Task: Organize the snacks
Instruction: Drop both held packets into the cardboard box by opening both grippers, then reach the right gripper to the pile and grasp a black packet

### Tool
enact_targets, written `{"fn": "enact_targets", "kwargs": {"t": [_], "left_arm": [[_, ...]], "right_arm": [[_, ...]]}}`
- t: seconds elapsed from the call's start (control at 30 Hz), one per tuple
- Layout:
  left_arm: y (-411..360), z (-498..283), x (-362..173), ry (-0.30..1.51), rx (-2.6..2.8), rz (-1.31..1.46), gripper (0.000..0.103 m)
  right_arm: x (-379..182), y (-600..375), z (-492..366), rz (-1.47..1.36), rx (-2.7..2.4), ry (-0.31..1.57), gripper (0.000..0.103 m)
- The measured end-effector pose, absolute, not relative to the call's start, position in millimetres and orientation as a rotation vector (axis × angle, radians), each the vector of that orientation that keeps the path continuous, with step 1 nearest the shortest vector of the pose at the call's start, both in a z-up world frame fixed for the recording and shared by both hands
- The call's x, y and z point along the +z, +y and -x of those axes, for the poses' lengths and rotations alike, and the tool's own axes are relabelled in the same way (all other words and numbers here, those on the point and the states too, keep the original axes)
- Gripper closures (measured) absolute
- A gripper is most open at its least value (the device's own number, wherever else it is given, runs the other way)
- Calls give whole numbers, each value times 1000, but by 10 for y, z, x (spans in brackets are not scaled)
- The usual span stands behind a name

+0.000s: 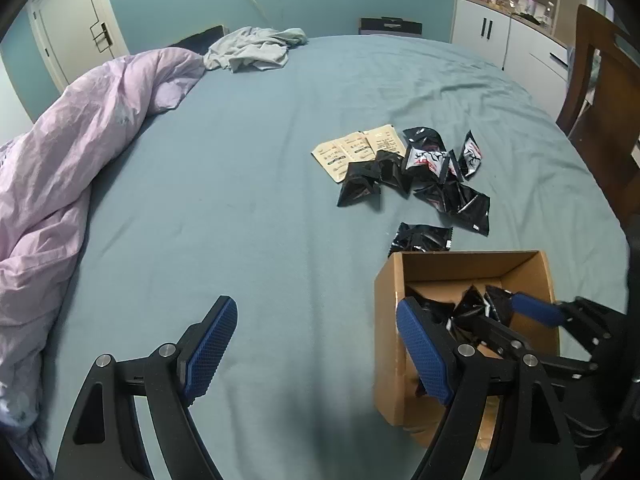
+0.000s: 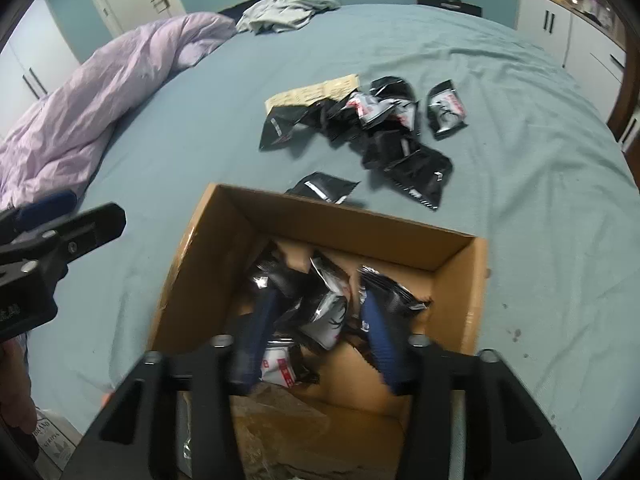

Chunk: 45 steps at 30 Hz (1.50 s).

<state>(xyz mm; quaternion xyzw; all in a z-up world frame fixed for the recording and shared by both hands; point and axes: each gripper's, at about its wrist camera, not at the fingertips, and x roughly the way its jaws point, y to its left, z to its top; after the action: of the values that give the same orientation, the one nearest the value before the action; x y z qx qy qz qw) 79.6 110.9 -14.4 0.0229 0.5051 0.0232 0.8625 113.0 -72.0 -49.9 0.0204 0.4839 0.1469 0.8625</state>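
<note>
An open cardboard box (image 2: 460,256) sits on the blue bed and holds several black and white snack packets (image 2: 328,312). My right gripper (image 2: 320,320) is open, its blue fingers down inside the box over the packets, holding nothing. A pile of black snack packets (image 1: 432,172) and three tan sachets (image 1: 356,150) lie on the sheet beyond the box (image 1: 384,320). One black packet (image 1: 422,238) lies just behind the box. My left gripper (image 1: 316,344) is open and empty, low over the sheet left of the box.
A crumpled lilac duvet (image 1: 80,152) covers the bed's left side. Grey clothing (image 1: 256,50) lies at the far edge. A wooden chair (image 1: 600,80) and white cabinets (image 1: 496,36) stand to the right of the bed.
</note>
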Motion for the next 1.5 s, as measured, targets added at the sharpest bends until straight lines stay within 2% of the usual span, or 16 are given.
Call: {"fn": "enact_targets", "kwargs": {"t": [0.1, 0.6, 0.87, 1.5], "left_arm": [[1091, -797, -160, 1067, 36, -38, 20], [691, -715, -215, 1055, -47, -171, 20], [515, -739, -292, 1078, -65, -221, 20], [295, -795, -289, 1075, -124, -228, 20]], "right_arm": [[-409, -814, -1037, -59, 302, 986, 38], [66, -1295, -506, 22, 159, 918, 38], [-66, -1449, -525, 35, 118, 892, 38], [-247, -1734, -1006, -64, 119, 974, 38]]}}
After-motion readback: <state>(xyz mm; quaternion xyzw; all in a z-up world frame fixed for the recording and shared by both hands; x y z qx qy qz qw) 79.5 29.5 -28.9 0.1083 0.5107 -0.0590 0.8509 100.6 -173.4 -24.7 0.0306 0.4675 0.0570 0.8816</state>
